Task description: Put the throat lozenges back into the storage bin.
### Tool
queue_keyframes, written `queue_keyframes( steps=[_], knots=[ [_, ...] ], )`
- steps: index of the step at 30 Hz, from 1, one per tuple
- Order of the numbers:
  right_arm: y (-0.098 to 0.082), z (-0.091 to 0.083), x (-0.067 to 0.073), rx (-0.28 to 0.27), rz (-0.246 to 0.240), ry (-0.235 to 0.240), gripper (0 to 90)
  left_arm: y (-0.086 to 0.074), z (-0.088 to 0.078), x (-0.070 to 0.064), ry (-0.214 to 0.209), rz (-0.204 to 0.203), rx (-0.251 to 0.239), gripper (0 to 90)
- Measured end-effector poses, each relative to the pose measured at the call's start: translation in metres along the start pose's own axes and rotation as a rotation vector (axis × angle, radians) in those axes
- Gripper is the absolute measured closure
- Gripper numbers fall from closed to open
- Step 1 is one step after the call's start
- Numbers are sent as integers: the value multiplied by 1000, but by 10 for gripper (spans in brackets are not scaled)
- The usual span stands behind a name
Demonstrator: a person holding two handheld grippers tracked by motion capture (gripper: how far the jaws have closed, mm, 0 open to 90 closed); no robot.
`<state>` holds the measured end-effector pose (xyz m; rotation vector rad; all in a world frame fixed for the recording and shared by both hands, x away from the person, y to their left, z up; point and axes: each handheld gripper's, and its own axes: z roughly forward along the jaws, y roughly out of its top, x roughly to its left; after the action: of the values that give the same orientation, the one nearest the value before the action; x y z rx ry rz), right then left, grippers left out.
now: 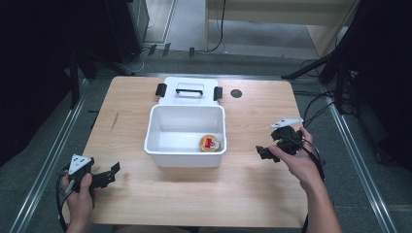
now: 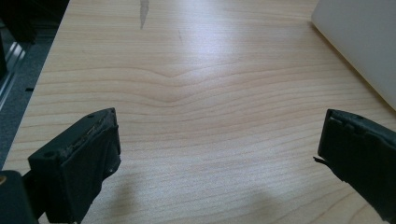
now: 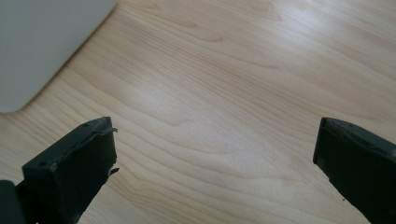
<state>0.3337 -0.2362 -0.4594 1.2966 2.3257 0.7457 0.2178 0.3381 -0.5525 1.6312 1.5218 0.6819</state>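
White plastic, the open bin (image 1: 185, 145) holds a small round cup (image 1: 209, 143) just left of the right gripper (image 1: 270, 148), whose jaws gape empty over bare wood, while the left gripper (image 1: 111, 173), likewise spread, rests well off to the bin's lower left.

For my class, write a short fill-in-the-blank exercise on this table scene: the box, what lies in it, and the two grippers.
1. The white box stands open; its lid lies on the table ____ it.
2. Inside the box lies one round ____.
3. The jaws of the left gripper and right gripper are ____, with nothing between them.

Missing words: behind; container; open
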Motion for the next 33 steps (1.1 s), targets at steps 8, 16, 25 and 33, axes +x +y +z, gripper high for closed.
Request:
queue_keyframes(
  steps=[8,16,25,33],
  knots=[
    [-36,3,-17,-65,88,-23,0,0,0,0,0,0,-1,0],
    [-67,6,-31,-118,132,-47,0,0,-1,0,-4,-1,1,0],
    [-108,7,-40,-156,193,-71,1,0,-1,0,-4,0,2,0],
    [-134,-2,-44,-218,229,-94,39,0,-1,0,-3,0,1,0]
  ],
)
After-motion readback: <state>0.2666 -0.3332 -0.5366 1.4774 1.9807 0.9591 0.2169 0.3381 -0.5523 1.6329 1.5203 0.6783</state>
